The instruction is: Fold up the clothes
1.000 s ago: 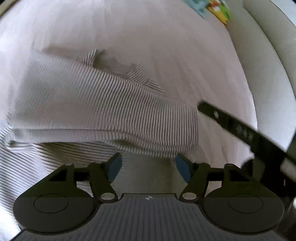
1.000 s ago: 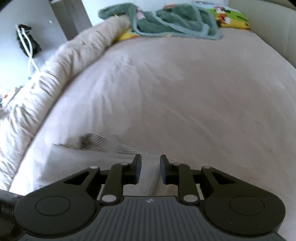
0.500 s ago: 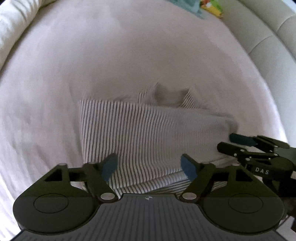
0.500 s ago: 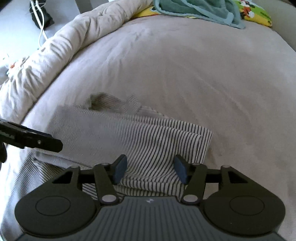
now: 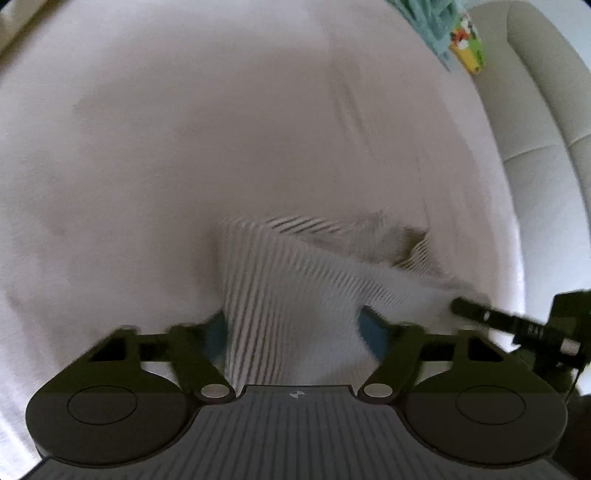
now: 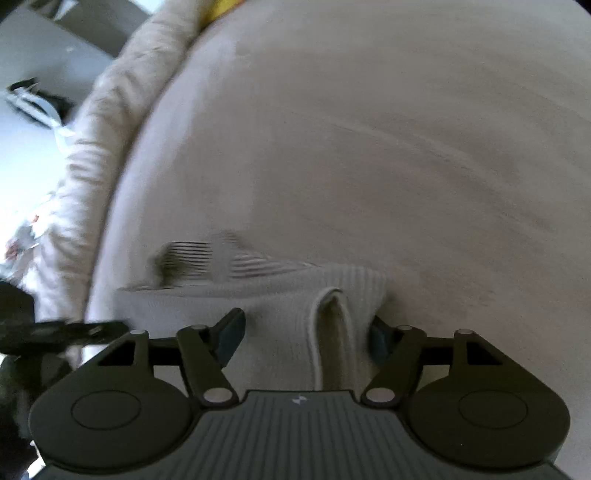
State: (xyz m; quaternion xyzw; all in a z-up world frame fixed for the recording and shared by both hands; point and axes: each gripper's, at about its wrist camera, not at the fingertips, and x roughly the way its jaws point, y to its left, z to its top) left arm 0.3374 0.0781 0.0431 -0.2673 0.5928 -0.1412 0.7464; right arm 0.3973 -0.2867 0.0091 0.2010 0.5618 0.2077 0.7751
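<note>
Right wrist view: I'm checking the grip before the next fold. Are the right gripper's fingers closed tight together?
No, the right gripper has its fingers spread wide, with the striped garment lying between them.

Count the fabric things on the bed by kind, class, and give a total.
Striped garment: 1
Teal blanket: 1
Bright printed pillow: 1
Cream quilt: 1
Total: 4
</note>
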